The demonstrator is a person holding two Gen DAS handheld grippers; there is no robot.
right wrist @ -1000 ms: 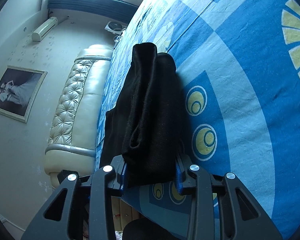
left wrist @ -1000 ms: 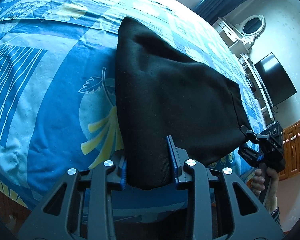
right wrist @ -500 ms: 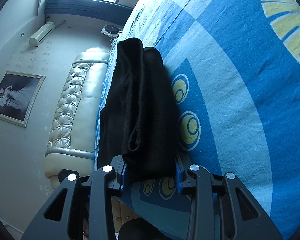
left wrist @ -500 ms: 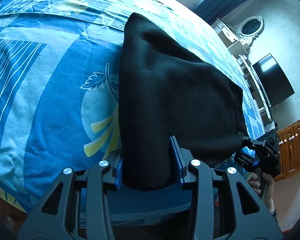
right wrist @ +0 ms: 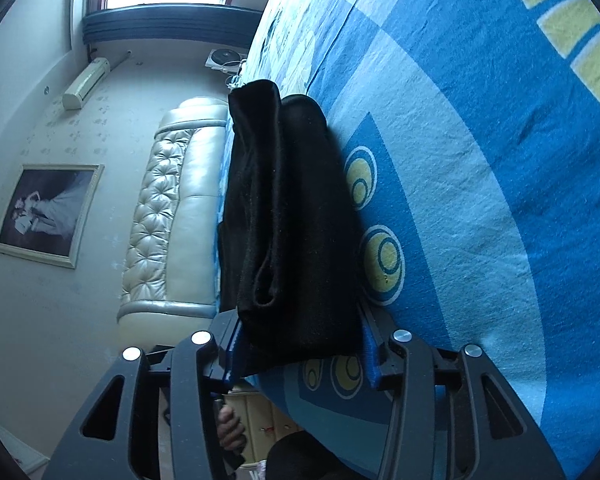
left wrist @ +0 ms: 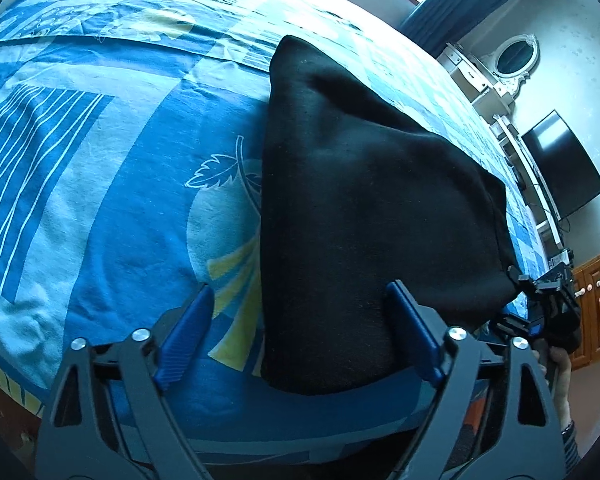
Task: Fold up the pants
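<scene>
The black pants (left wrist: 360, 208) lie folded in a thick stack on the blue patterned bedspread (left wrist: 100, 184). My left gripper (left wrist: 300, 320) is open; the near corner of the pants lies between its blue pads without being clamped. My right gripper (right wrist: 300, 344) is shut on the other near corner of the pants (right wrist: 292, 220), where several folded layers show edge-on. The right gripper also shows in the left wrist view (left wrist: 544, 308) at the stack's right corner.
The bed's near edge runs just under both grippers. A padded cream headboard (right wrist: 176, 208) stands on the left in the right wrist view. A TV (left wrist: 560, 164), a white dresser with oval mirror (left wrist: 508, 60) and a wooden cabinet (left wrist: 596, 304) stand beyond the bed.
My left gripper has opened and let go of the pants corner, which now rests on the bed. The right gripper still holds its corner and has sunk closer to the bedspread.
</scene>
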